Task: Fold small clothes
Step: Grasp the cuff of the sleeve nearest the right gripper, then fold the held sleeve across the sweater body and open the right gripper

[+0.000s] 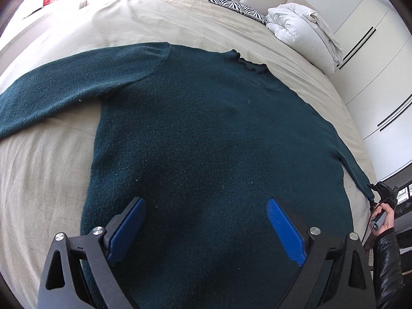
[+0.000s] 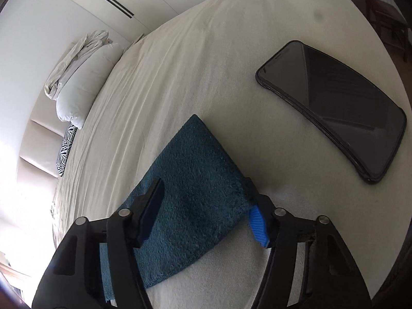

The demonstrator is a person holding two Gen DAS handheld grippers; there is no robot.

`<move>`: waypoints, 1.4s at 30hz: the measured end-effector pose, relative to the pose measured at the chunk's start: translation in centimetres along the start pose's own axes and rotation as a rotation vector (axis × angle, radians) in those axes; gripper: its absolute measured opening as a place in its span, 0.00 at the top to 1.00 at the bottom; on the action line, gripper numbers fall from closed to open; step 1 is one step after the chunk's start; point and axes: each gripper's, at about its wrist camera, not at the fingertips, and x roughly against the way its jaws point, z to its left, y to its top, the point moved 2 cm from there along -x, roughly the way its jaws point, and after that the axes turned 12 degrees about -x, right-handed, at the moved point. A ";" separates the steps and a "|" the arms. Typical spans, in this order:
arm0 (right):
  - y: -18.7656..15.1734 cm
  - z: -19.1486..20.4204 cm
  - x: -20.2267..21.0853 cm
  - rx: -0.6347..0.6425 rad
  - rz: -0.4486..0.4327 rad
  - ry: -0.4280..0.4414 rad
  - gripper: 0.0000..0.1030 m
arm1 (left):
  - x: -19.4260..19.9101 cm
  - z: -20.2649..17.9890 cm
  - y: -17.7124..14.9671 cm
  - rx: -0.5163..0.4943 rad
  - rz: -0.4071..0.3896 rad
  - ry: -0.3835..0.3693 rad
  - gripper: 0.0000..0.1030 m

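Observation:
A dark teal sweater (image 1: 206, 116) lies flat on the bed, neck toward the headboard, both sleeves stretched out sideways. My left gripper (image 1: 204, 200) hovers open over the lower body of the sweater with nothing between its blue pads. At the far right, a hand (image 1: 385, 221) in a black sleeve holds my right gripper (image 1: 377, 193) at the end of the right sleeve. In the right wrist view the sleeve cuff (image 2: 190, 159) lies between the right gripper's (image 2: 203, 182) fingers. One finger rests on top of the cloth, the other stands at its edge, and the jaws stand partly apart.
A black phone (image 2: 332, 110) lies on the beige sheet (image 2: 206, 64) just beyond the cuff. A white bundled duvet (image 1: 301, 31) and a zebra-print cushion (image 1: 237, 6) sit at the headboard. White cupboards (image 1: 373, 64) run along the bed's right side.

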 end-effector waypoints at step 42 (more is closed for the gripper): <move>-45.1 16.6 9.9 0.850 0.500 0.366 0.44 | -9.4 -4.5 10.8 0.007 0.018 -0.183 0.40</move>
